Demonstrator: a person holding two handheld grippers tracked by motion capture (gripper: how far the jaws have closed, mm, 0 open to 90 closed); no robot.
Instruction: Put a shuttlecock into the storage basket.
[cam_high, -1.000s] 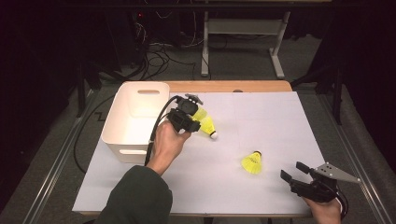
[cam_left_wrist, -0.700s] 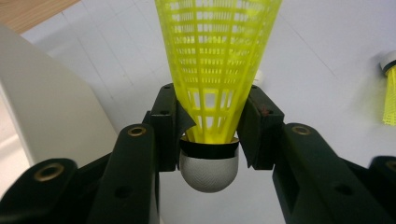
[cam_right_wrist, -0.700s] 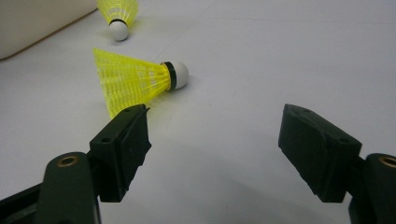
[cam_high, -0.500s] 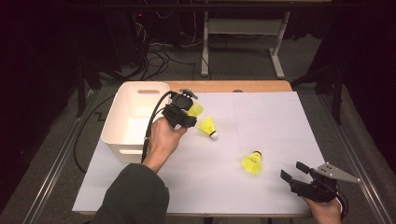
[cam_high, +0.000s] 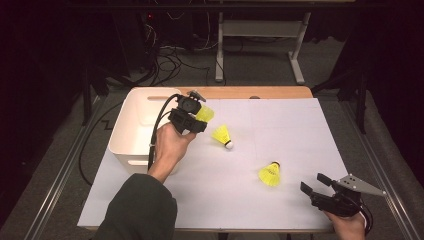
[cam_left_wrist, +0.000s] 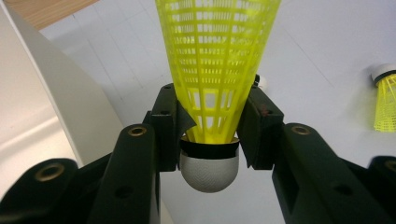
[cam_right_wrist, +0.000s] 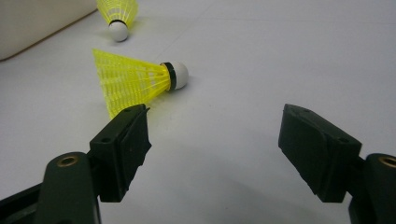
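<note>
Yellow mesh skirt of a shuttlecock (cam_left_wrist: 215, 70) sits pinched between the black pads (cam_left_wrist: 166, 128) of the left gripper (cam_left_wrist: 209, 133), narrow end down; its white cork hangs below the pads, and the wide end of the skirt is cut off by the top edge of the left gripper view. In the high view the left gripper (cam_high: 192, 116) is raised beside the near right corner of the white bin (cam_high: 131, 131), and most of the held shuttlecock is hidden behind the gripper body, with a yellow patch showing at its right. Whether it is over the bin's rim or over the paper cannot be told from here. The left hand (cam_high: 170, 147) wraps the handle; a black cable runs down along the wrist.

Right gripper (cam_right_wrist: 215, 140): jaws stand wide apart, nothing between them. It rests low at the near right edge of the white sheet (cam_high: 300, 130); the right hand (cam_high: 347, 225) is partly cut off by the frame bottom. Just ahead of the jaws lies a second shuttlecock (cam_right_wrist: 135, 79) on its side, cork pointing right in the right gripper view. A third shuttlecock (cam_high: 222, 136) lies mid-sheet, near the left gripper, well apart from the second. In the right gripper view its skirt is clipped by the top edge.

Wooden table edge (cam_high: 260, 92) shows beyond the sheet; the background is too dark to read.
</note>
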